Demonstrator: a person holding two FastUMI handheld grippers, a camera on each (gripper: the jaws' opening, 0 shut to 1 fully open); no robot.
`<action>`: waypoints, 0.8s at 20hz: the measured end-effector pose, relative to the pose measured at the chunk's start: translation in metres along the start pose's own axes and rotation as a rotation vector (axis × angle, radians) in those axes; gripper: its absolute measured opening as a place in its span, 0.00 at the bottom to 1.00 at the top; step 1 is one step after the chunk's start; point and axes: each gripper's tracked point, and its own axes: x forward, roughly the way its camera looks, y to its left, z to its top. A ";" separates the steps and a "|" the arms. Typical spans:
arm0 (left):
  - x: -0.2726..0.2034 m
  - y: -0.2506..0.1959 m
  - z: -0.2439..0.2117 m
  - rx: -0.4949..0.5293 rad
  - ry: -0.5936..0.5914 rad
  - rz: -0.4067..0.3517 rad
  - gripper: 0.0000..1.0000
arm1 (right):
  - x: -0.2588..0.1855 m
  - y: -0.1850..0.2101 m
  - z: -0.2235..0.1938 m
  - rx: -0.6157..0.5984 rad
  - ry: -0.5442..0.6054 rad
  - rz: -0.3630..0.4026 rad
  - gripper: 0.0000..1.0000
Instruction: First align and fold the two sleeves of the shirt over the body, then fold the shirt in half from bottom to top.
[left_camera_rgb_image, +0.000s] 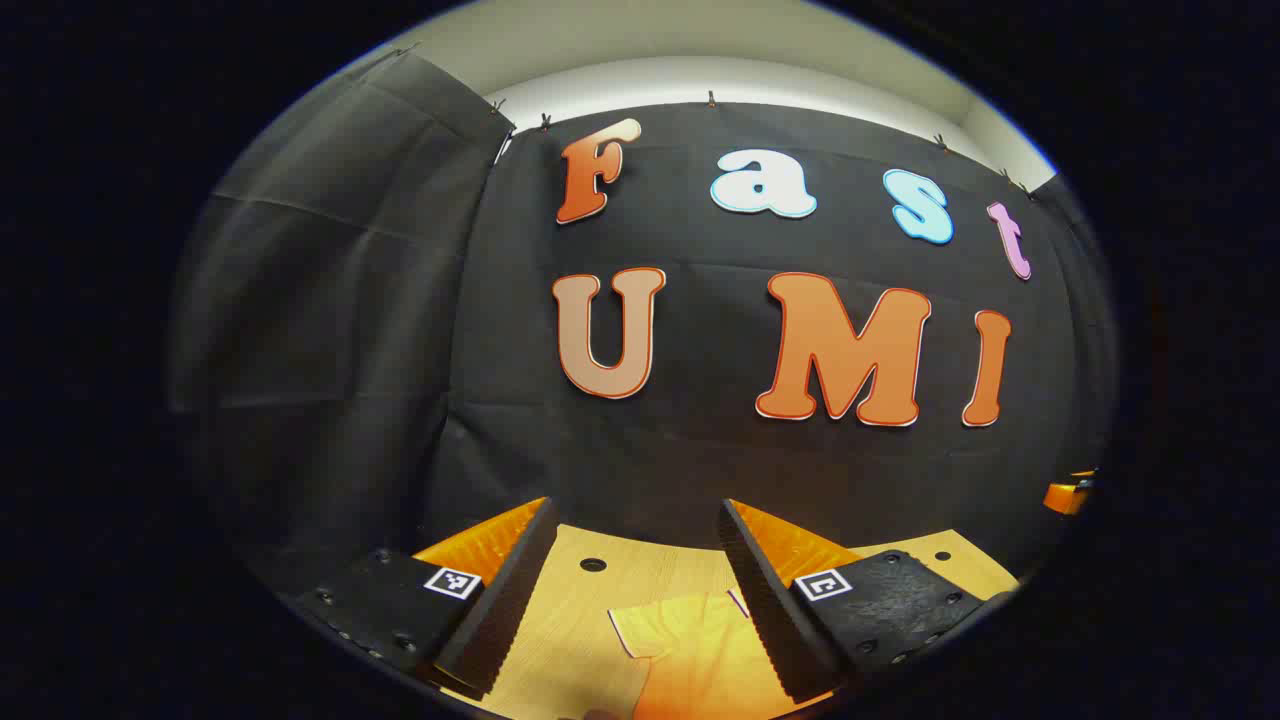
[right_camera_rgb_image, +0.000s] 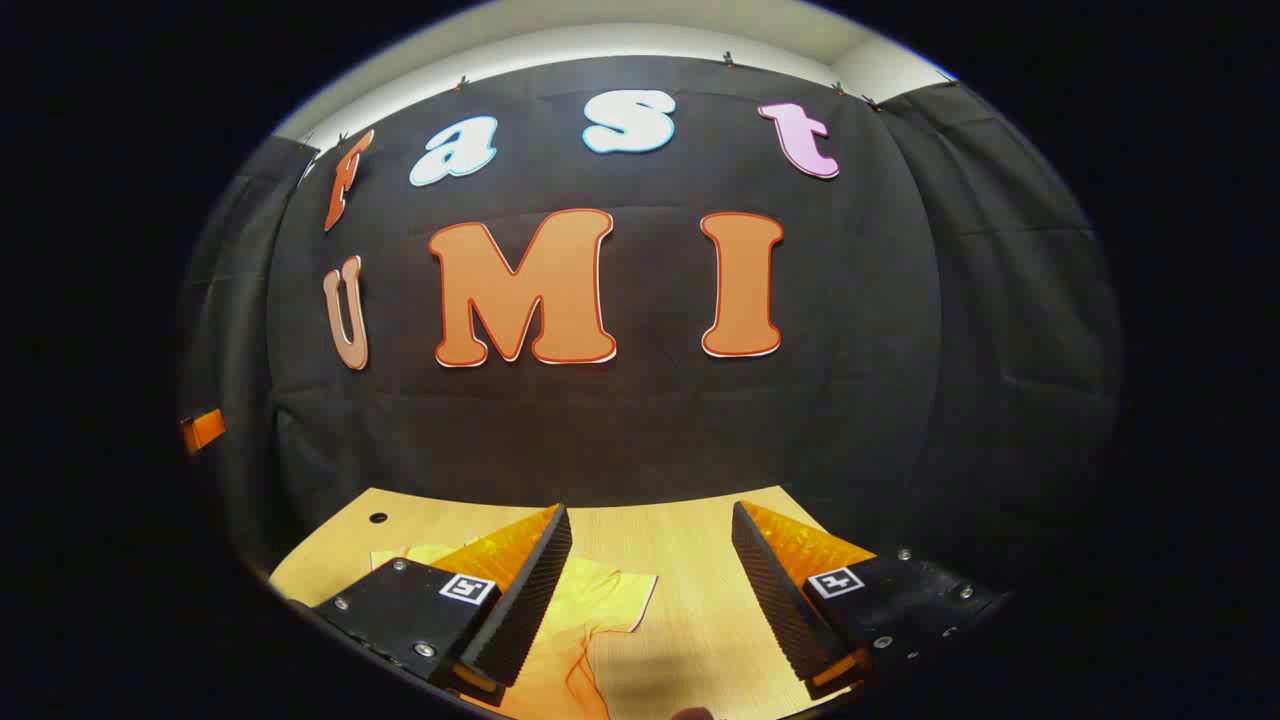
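The yellow-orange cloth shirt (left_camera_rgb_image: 690, 650) lies flat on the pale wooden bench (right_camera_rgb_image: 690, 540), below both grippers' spread, empty fingers (left_camera_rgb_image: 505, 590), untouched.

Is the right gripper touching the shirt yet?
Apart. The right gripper view shows the right gripper open, raised above the shirt, which lies on the table.

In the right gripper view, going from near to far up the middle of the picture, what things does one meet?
The gap of the open right gripper → the yellow shirt lying flat → the bare light wooden table → the black cloth wall of the booth.
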 end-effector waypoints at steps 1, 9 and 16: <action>0.007 0.002 -0.001 0.006 0.008 -0.007 0.98 | 0.000 0.002 0.000 -0.001 -0.002 -0.010 0.98; 0.034 -0.009 -0.001 0.033 -0.020 -0.092 0.98 | -0.003 0.030 -0.010 -0.040 0.001 -0.006 0.98; 0.037 -0.008 -0.005 0.059 -0.009 -0.108 0.98 | 0.000 0.033 -0.014 -0.023 0.032 0.012 0.98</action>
